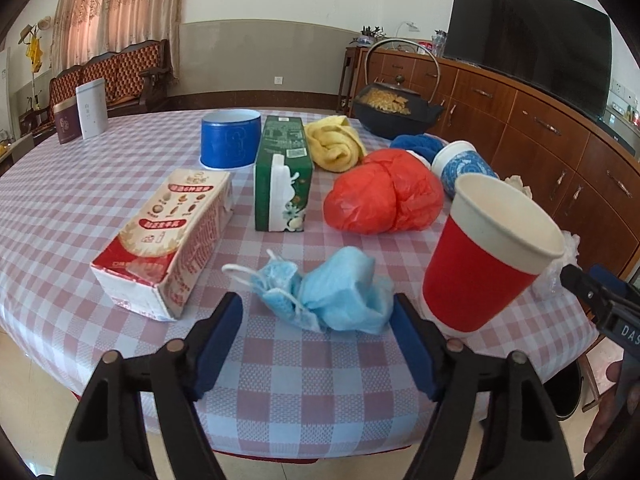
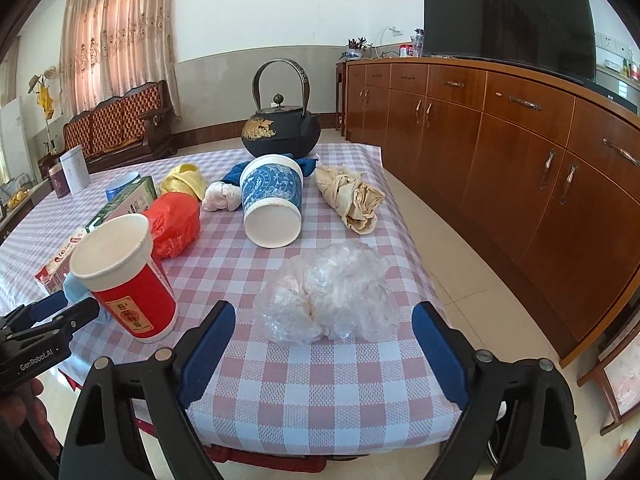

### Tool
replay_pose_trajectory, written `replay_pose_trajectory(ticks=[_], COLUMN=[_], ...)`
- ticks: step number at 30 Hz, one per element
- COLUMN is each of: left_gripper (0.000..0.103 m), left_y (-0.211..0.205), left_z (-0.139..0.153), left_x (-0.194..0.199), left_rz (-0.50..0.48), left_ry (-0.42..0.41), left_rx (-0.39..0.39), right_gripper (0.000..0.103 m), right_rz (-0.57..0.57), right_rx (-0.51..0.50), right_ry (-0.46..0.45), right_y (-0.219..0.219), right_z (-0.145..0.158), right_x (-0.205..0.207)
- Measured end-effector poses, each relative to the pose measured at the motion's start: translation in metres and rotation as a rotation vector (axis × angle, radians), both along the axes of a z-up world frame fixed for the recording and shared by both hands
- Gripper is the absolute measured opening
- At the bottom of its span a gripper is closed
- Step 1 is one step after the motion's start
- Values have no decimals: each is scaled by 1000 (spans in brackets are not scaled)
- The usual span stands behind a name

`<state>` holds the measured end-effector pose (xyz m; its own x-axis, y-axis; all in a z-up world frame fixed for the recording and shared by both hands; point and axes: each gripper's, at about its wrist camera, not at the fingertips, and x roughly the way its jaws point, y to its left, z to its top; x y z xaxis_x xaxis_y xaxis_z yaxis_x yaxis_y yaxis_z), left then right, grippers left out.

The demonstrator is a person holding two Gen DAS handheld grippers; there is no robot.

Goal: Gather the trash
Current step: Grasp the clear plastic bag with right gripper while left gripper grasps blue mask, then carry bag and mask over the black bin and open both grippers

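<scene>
1. A table [image 2: 304, 392] under a pink-and-white checked cloth is carrying the clutter; it is standing on a pale tiled floor.
2. A wooden cabinet [image 2: 500, 128] is running along the wall on the right with a dark screen [image 2: 504, 12] on top. A padded bench [image 1: 116, 72] and a curtain [image 1: 120, 8] are sitting at the far wall.
3. A black kettle [image 2: 280, 128] is standing at the table's far edge.
4. A crumpled blue mask [image 1: 328, 292], straps loose, is lying near the table's near edge. The left gripper [image 1: 318, 312] is hanging just short of it, jaws partly open, nothing between the pads.
5. A wad of clear plastic [image 2: 328, 296] is lying near the table's near right corner. The right gripper [image 2: 324, 324] is standing wide before it, gripping nothing.
6. A red cup [image 2: 128, 276] is standing upright, empty, between the mask and the plastic.
7. A blue-patterned cup [image 2: 272, 200] is lying on its side, base toward the near edge.
8. A red bag [image 1: 384, 196], bunched, is lying mid-table beside a green carton [image 1: 284, 172].
9. A red-and-white box [image 1: 168, 236] is lying flat toward the left edge.
10. A beige rag [image 2: 352, 196] is lying along the right edge; a yellow cloth [image 1: 336, 140] is lying farther back.
</scene>
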<state>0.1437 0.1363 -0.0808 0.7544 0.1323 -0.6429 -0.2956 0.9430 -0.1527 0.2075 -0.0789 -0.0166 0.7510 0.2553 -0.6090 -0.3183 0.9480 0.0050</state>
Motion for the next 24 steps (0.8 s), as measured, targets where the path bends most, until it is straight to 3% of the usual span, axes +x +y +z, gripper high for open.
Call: replay_pose_trajectory(ticks=[6, 8, 10, 12, 13, 24], left_gripper=[64, 60, 52, 23, 20, 13], left_y=[6, 9, 11, 13, 15, 15], left_z=[-1, -1, -1, 0, 0, 16], left_x=[4, 6, 9, 12, 13, -6], left_rz=[9, 10, 7, -1, -2, -3], left_ry=[-23, -28, -28, -29, -28, -82], left_rx=[-28, -35, -36, -39, -38, -34], right_gripper=[83, 74, 57, 55, 53, 51], right_rz=[-3, 9, 23, 28, 30, 0], right_rx=[8, 12, 18, 33, 38, 62], right_ry=[36, 42, 51, 51, 53, 16], right_y=[5, 7, 11, 10, 10, -7], right_z=[-13, -14, -15, -15, -15, -6], right_x=[20, 23, 27, 28, 28, 10])
